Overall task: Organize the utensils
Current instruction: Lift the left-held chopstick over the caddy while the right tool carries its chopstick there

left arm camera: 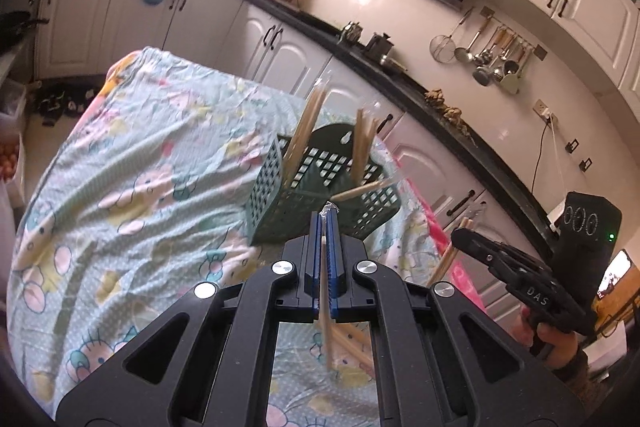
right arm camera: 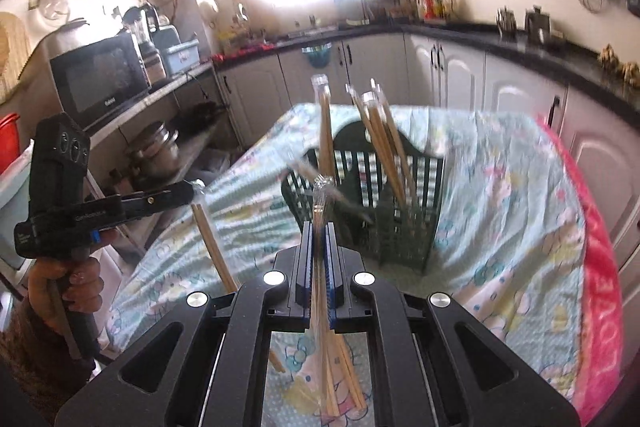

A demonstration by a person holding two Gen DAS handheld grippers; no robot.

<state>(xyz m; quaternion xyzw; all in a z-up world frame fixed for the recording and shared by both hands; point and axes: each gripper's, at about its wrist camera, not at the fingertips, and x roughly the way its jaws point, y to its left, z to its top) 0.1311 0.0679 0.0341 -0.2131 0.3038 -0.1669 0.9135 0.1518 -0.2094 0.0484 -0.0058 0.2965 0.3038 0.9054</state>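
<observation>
My left gripper [left arm camera: 328, 217] is shut on a clear-wrapped pack of wooden chopsticks [left arm camera: 329, 337] that hangs down below its blue pads. My right gripper [right arm camera: 320, 227] is likewise shut on another wrapped chopstick pack [right arm camera: 334, 367]. Both are held above the table, just short of a dark green slotted basket [left arm camera: 268, 195] [right arm camera: 416, 235]. Several wrapped chopstick packs [left arm camera: 308, 123] [right arm camera: 384, 139] stand leaning inside it. Each gripper shows in the other's view: the right gripper [left arm camera: 460, 237] at the right, the left gripper [right arm camera: 188, 191] at the left, each with its sticks hanging beneath.
The table wears a pale blue cartoon-print cloth [left arm camera: 140, 167] [right arm camera: 500, 187] with a pink edge [right arm camera: 600, 267]. White cabinets under a black counter [left arm camera: 400, 75] run behind it. A microwave [right arm camera: 100, 79] sits on a shelf at the left, and ladles hang on the wall [left arm camera: 492, 59].
</observation>
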